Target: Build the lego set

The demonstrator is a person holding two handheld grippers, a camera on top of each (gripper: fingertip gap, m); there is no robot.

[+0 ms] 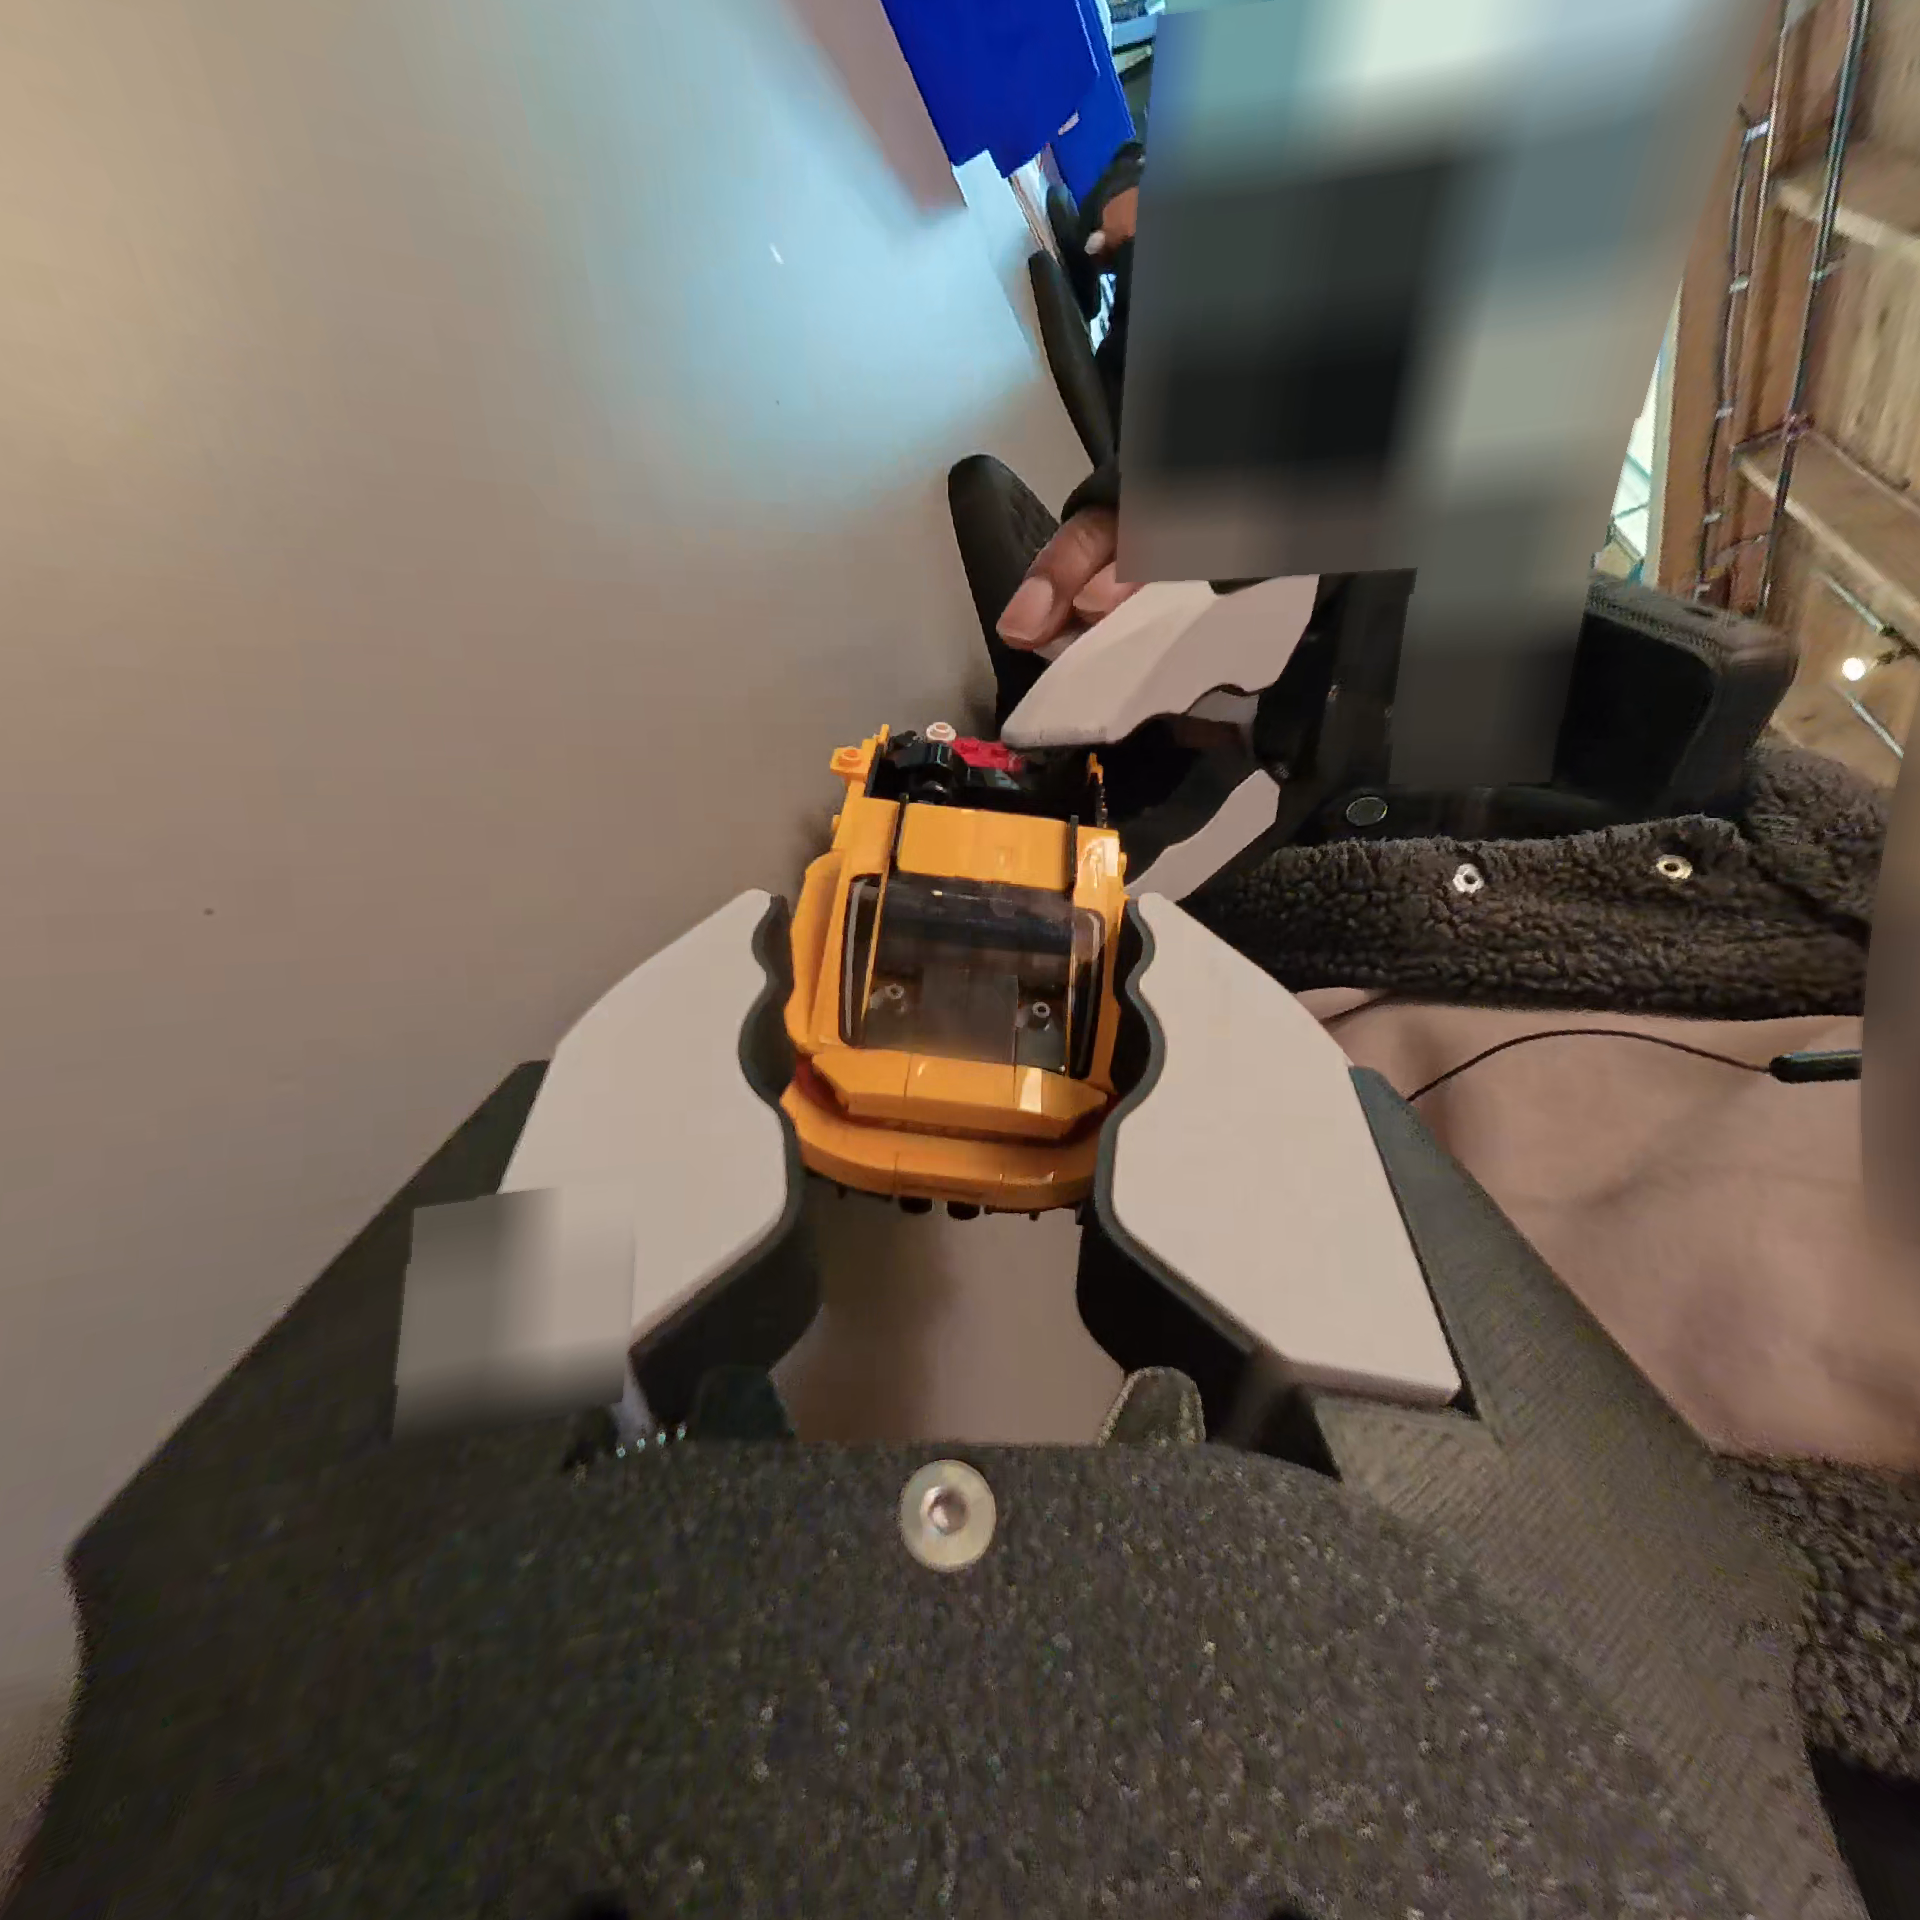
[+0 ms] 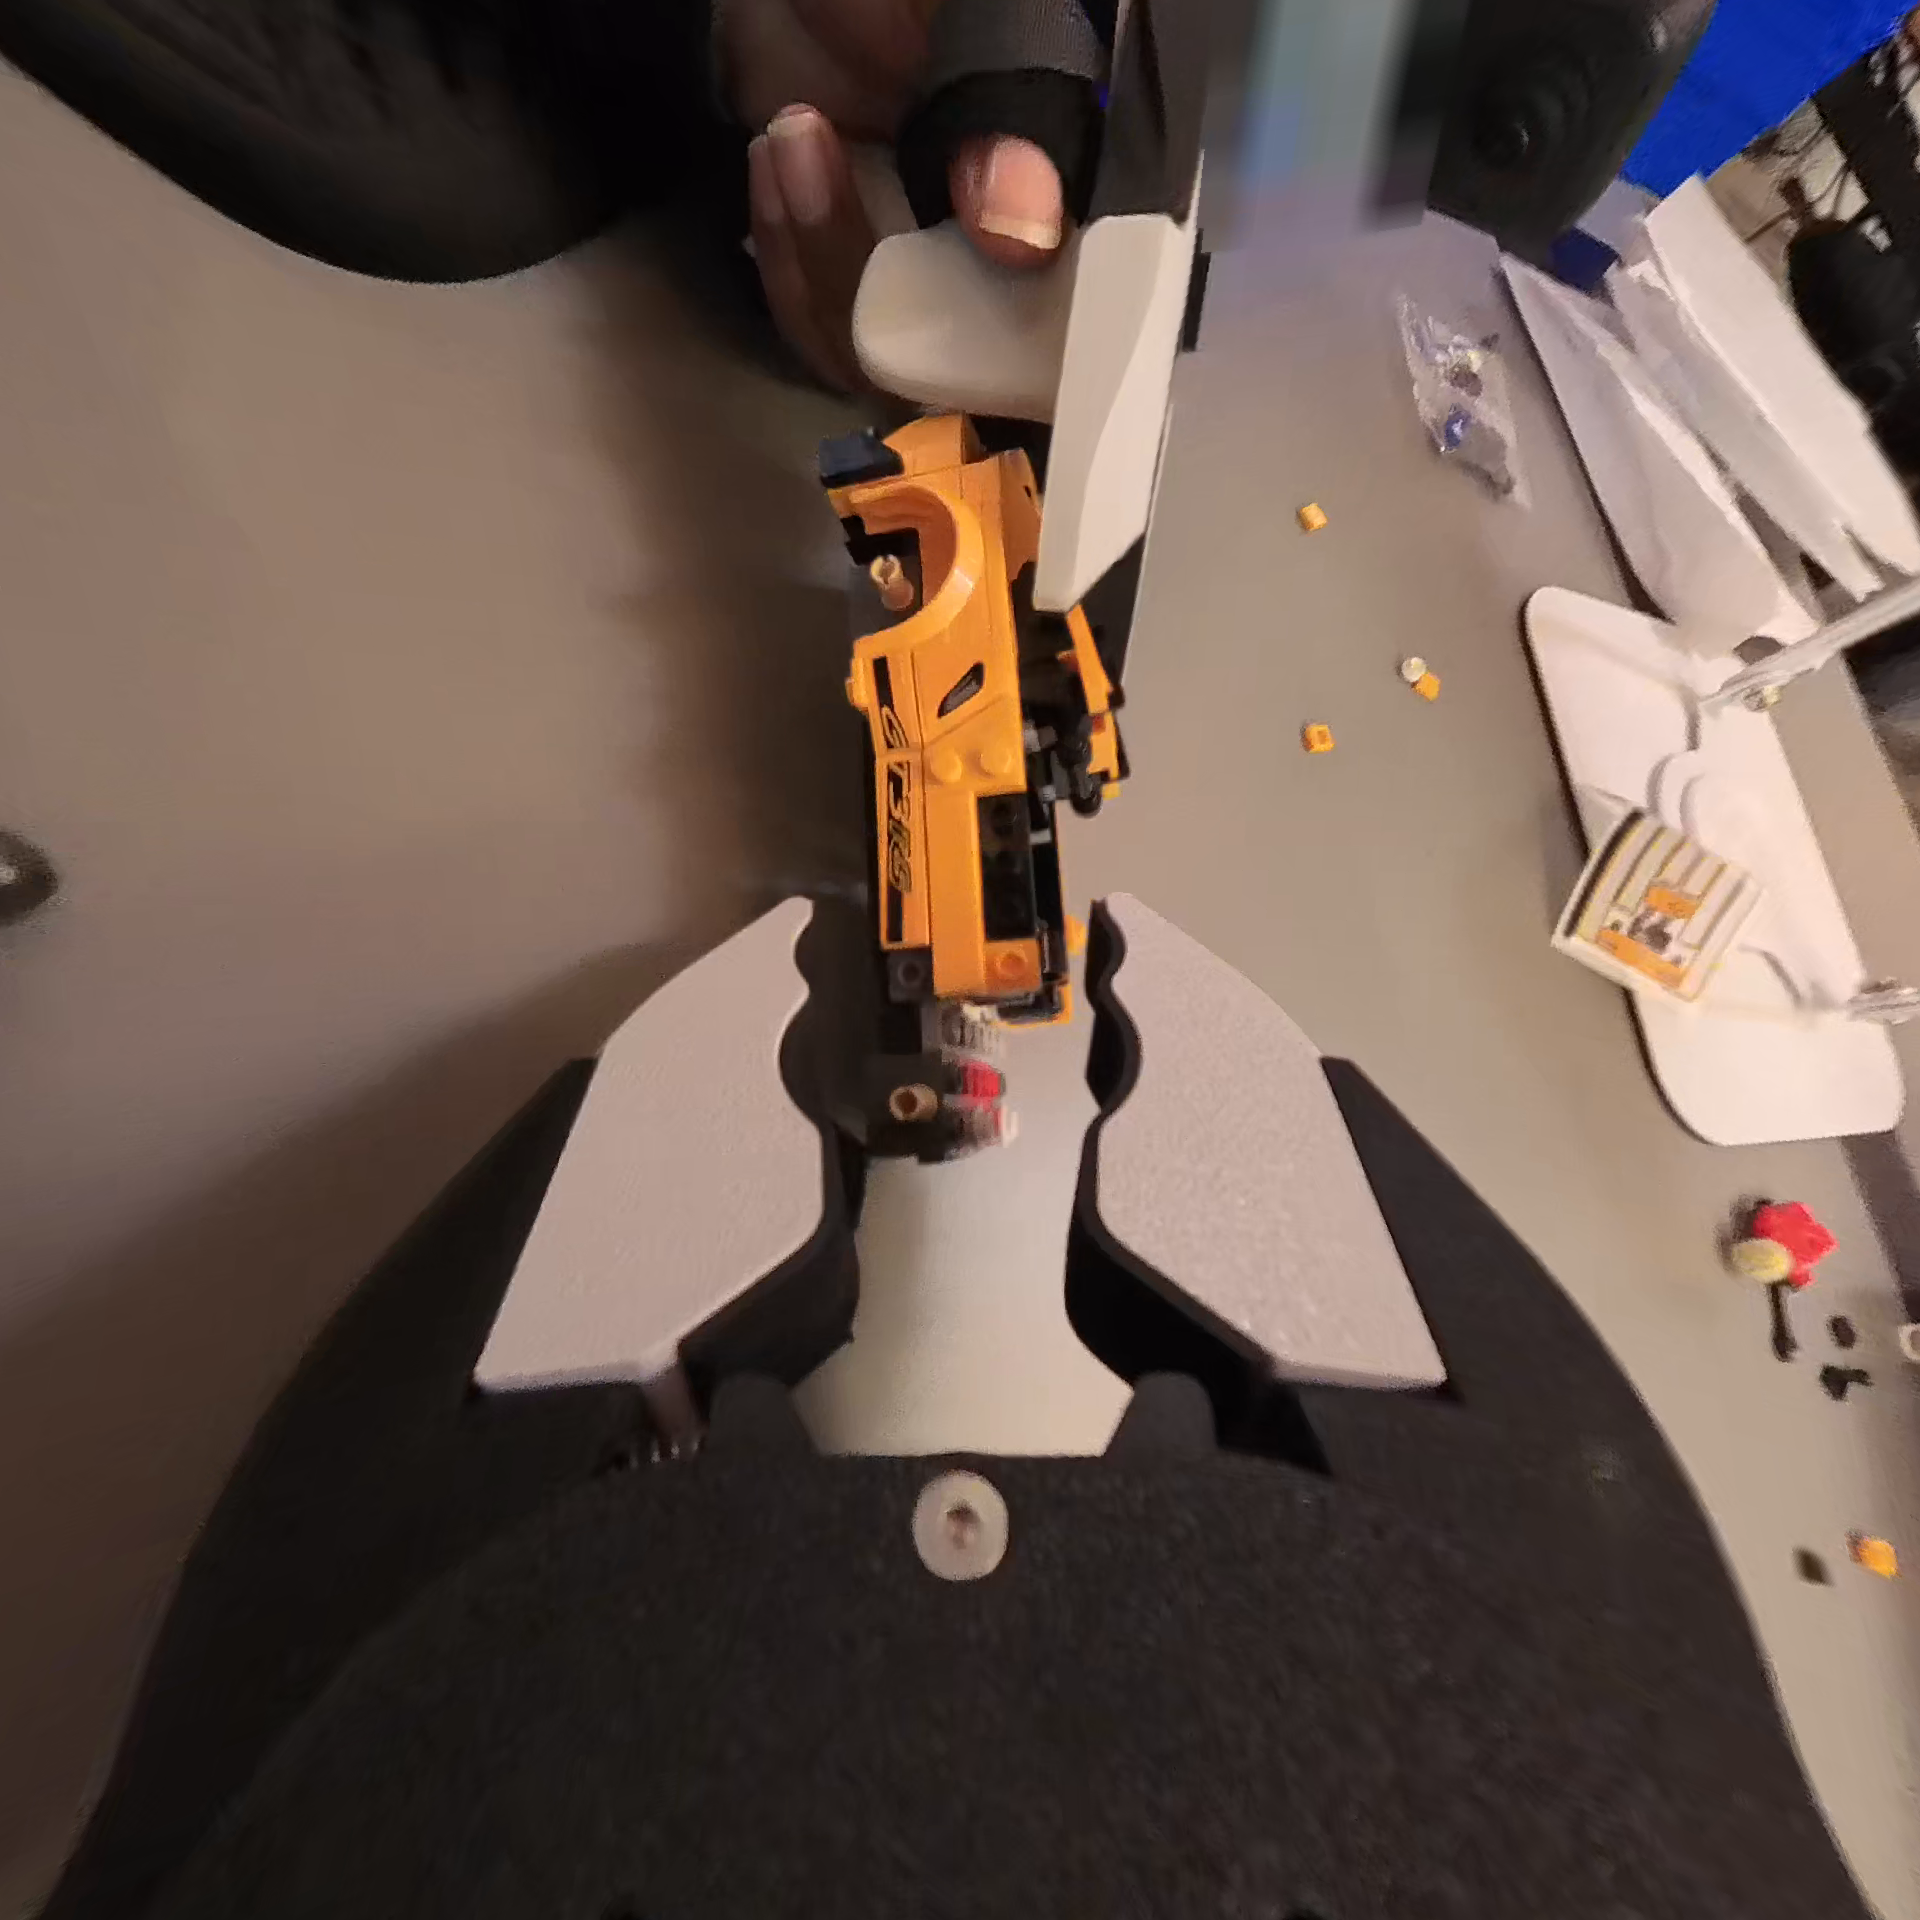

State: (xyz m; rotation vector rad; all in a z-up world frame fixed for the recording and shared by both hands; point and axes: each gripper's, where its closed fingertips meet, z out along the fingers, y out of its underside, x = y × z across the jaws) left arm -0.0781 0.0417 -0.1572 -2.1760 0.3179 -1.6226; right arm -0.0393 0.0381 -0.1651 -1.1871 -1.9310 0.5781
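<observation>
Left hand-held gripper (image 1: 951, 997): jaws set wide, clamped on the orange brick-built toy car (image 1: 956, 977). Both dark inner pads lie against the car's flanks at 9 and 3 o'clock of the body; the clear windscreen faces the camera and the open engine bay with black and red pieces points away at 12 o'clock. The car is held off the grey bench (image 1: 416, 520), which fills the left of this view.

Right hand-held gripper (image 2: 951, 997): jaws spread. The car's far end (image 2: 966, 831) reaches in between its fingertips. There is a clear gap on the 3 o'clock side, and a dark band on the 9 o'clock side where contact cannot be told. This view is motion-blurred near the tips. Seen from the left wrist view, one pale finger (image 1: 1101, 686) of the right gripper sits just over the red piece at the car's open end, the other finger lower at 4 o'clock of it, apart from the body.

A person's hand (image 2: 894, 208) grips the left gripper's handle at 12 o'clock in the right wrist view.

Round about on the bench: loose orange bricks (image 2: 1314, 738) at 2 to 3 o'clock, a white stand base (image 2: 1766, 1060) with a small printed booklet (image 2: 1652, 925) on it, a red piece (image 2: 1782, 1242) at 4 o'clock, and a clear bag of parts (image 2: 1455, 395) at 1 o'clock. A dark fleece garment (image 1: 1558, 914) lies at 3 o'clock in the left wrist view.
</observation>
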